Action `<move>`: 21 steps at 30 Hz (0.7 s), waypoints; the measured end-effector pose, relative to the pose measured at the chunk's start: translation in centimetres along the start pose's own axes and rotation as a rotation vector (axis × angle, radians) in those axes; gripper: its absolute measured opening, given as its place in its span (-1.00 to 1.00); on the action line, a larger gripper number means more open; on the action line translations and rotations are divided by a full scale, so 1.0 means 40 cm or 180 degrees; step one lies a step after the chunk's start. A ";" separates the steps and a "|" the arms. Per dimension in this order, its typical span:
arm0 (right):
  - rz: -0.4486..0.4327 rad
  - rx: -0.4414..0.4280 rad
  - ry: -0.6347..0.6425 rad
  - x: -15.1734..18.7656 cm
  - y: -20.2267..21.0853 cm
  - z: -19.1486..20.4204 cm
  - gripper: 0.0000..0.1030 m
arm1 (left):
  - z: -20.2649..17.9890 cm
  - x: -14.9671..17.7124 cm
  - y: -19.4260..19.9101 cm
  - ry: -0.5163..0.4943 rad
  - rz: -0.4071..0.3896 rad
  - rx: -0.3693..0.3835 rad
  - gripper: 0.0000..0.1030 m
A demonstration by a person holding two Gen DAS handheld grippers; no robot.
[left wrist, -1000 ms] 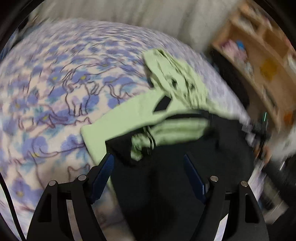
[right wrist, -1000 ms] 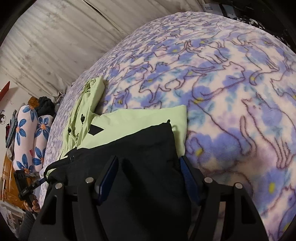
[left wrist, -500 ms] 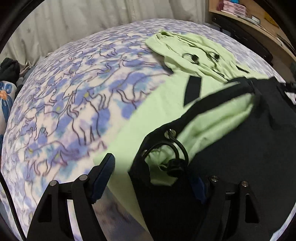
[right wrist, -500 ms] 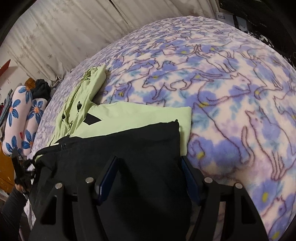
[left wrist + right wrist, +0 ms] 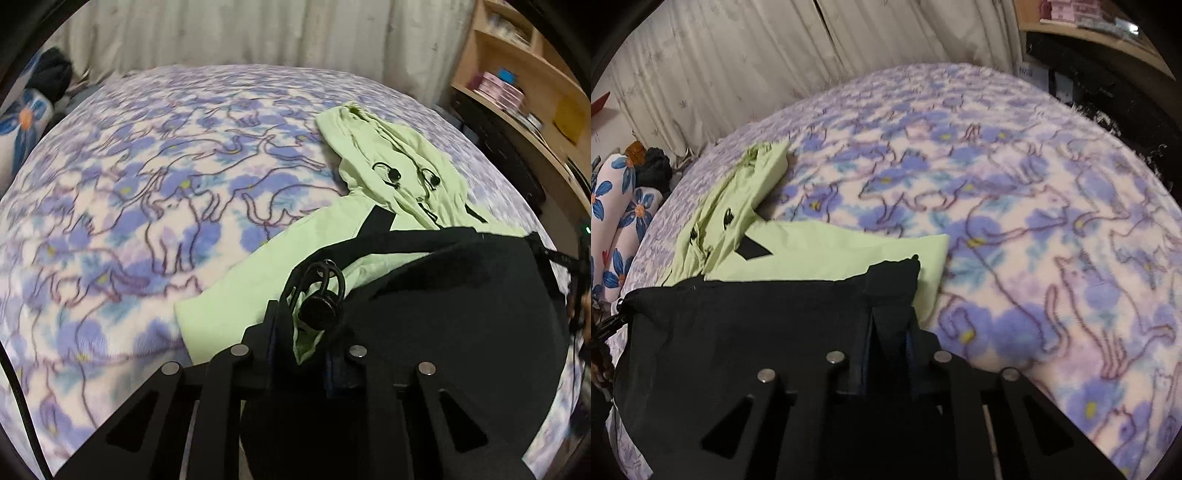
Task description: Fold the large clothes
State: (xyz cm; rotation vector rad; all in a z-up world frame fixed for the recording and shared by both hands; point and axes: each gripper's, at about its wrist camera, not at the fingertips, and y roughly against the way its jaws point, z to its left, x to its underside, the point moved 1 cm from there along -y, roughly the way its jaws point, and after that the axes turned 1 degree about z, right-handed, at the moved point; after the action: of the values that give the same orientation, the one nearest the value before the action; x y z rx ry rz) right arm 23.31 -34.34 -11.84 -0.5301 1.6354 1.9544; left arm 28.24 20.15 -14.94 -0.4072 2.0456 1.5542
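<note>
Two grippers both closing in, jaws just having drawn nearly together on black cloth. Lying across the near edge of the bed: a black-and-green jacket, black half toward the cameras, pale green half and hood reaching toward the far right corner. Starting at the left: left gripper pinching the black hem corner, with a fold of green lining and a drawstring toggle bunched just ahead of the fingertips. Moving right: right gripper clamping the other black corner, pads pressing a thin ridge of fabric.

Possibly going wrong: slick shell cloth slipping free on lifting, given how little is caught; toggle cord snagging at the left fingers; only the top layer being gripped, leaving the green layer behind and skewing the fold.

Showing only in the left view: toggle, hood cords, wooden shelving at right. Showing only in the right view: square green edge past the black corner, floral pillows off the left edge.
</note>
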 end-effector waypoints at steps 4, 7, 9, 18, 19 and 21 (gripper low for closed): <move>-0.0128 0.0226 0.0219 -0.009 0.035 0.042 -0.77 | -0.024 -0.013 0.010 0.0095 0.0166 -0.0268 -0.69; -0.0009 0.0337 0.0255 -0.014 0.022 0.051 -0.77 | -0.033 -0.018 0.002 0.0163 0.0308 -0.0399 -0.69; 0.0087 0.0282 0.0140 -0.014 0.009 0.035 -0.76 | -0.036 -0.018 -0.002 0.0174 0.0334 -0.0438 -0.69; 0.0142 0.0126 -0.0103 0.016 0.016 -0.013 -0.73 | -0.037 0.001 0.004 0.0294 0.0356 -0.0379 -0.69; 0.0131 0.0118 -0.0080 0.015 0.019 -0.011 -0.73 | -0.038 0.002 0.005 0.0306 0.0351 -0.0380 -0.69; 0.0094 0.0131 -0.0036 0.009 0.023 -0.004 -0.78 | -0.037 0.003 0.009 0.0347 0.0322 -0.0388 -0.69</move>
State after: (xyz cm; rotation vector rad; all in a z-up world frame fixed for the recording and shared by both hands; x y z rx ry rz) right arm 22.44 -34.54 -11.37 -0.4809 1.6816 1.9369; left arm 27.62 18.85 -14.43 -0.4491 2.0882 1.7589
